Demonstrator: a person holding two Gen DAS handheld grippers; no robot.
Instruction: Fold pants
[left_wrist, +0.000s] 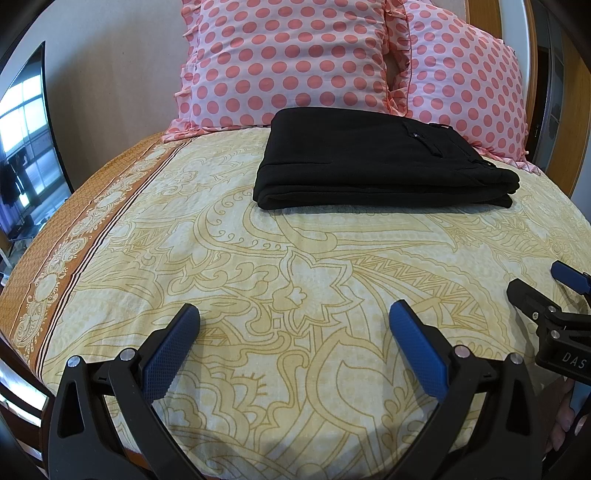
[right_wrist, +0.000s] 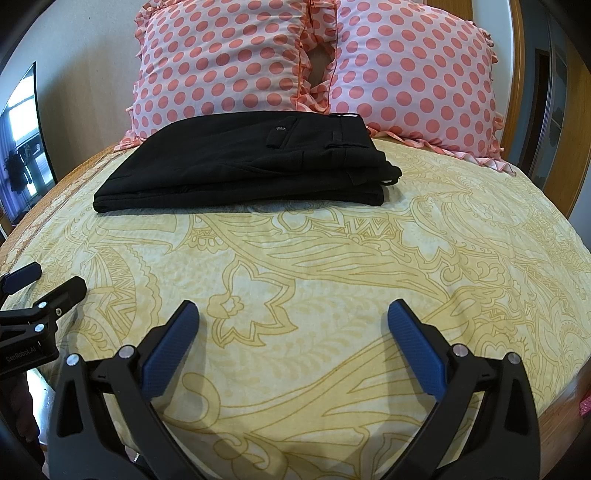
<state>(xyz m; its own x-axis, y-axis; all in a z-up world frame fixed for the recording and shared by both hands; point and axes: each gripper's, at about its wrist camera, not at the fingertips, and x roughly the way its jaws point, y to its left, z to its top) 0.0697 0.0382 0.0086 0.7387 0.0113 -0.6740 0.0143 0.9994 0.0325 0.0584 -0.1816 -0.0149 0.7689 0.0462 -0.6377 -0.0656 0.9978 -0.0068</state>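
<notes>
My left tool (left_wrist: 294, 314) stands wide open, its two blue-padded black fingers (left_wrist: 170, 350) spread apart and holding nothing, above the near part of the bed. My right tool (right_wrist: 293, 314) is likewise wide open and empty, its blue pads (right_wrist: 417, 350) well apart. Each tool shows at the edge of the other's view: the right one at the right edge of the left wrist view, the left one at the left edge of the right wrist view. Both hang over the cream bedsheet with a yellow paisley line pattern (left_wrist: 295, 266), which has an orange patterned border (left_wrist: 59, 258) along its left side. The black pants, folded into a flat rectangular stack (left_wrist: 376, 162), lie on the far part of the bed, well apart from both tools, with a buttoned pocket flap (right_wrist: 282, 134) on top. Just behind them lean two pink pillows with coral polka dots (left_wrist: 291, 59), the pants' far edge close against them. A dark screen (left_wrist: 26, 147) stands at far left.
</notes>
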